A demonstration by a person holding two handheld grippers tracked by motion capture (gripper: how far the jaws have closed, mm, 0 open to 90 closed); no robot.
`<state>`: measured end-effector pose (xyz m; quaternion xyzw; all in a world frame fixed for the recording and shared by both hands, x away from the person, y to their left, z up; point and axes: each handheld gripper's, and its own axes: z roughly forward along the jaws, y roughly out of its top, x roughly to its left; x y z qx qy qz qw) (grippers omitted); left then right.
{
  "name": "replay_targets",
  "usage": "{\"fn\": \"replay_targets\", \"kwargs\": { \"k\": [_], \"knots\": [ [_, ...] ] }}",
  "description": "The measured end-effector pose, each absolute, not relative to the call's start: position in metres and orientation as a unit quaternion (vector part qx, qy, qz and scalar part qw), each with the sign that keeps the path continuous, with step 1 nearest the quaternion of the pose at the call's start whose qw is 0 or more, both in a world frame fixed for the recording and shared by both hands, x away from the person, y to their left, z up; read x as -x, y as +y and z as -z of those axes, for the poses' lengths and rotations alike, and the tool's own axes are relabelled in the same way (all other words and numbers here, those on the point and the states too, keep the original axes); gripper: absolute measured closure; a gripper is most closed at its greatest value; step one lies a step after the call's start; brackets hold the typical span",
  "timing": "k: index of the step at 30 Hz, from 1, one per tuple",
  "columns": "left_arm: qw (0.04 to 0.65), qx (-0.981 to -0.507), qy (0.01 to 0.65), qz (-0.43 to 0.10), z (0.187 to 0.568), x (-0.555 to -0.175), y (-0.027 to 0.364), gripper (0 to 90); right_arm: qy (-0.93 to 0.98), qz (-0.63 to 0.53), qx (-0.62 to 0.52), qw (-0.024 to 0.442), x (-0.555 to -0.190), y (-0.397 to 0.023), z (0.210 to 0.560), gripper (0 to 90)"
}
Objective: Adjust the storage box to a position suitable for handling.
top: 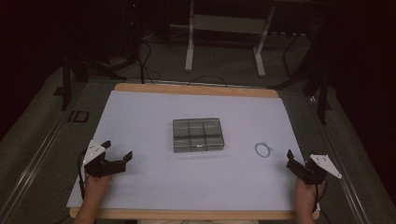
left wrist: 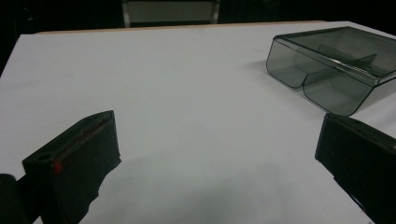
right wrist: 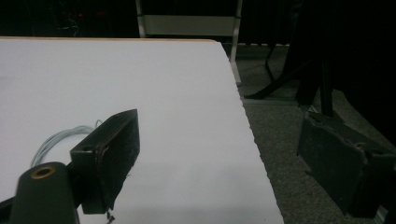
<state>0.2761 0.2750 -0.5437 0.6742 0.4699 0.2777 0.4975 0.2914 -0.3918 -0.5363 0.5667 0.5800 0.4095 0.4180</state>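
A smoky clear box (top: 198,135) with a closed lid and several compartments lies at the middle of the white sheet (top: 187,186). To its right rests a small coil of pale wire (top: 264,149). My left gripper (top: 117,149) sits near the front left, open and empty. In the left gripper view the box (left wrist: 331,65) lies ahead and to the right of that gripper (left wrist: 218,119). My right gripper (top: 299,159) is at the front right by the sheet's edge, open with nothing between its jaws. In the right gripper view the wire coil (right wrist: 56,140) lies just left of this gripper (right wrist: 220,116).
The sheet covers a wooden table top (top: 196,89). Its right edge (right wrist: 250,135) drops to grey carpet. A white metal frame (top: 189,42) and dark stands (top: 322,93) rise from the floor behind and beside the table.
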Motion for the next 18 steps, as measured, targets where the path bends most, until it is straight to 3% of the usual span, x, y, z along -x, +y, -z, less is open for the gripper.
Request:
{"fn": "replay_targets", "kwargs": {
  "k": [9, 18],
  "knots": [
    [0.501, -0.664, 0.478, -0.283, 0.544, -0.275, 0.277, 0.0, 0.586, -0.401, -0.574, 0.408, -0.295, -0.392, 0.536, 14.2],
    [0.472, -0.671, 0.501, -0.276, 0.543, -0.281, 0.274, 0.0, 0.634, -0.346, -0.587, 0.365, -0.311, -0.388, 0.536, 13.9]
  ]
}}
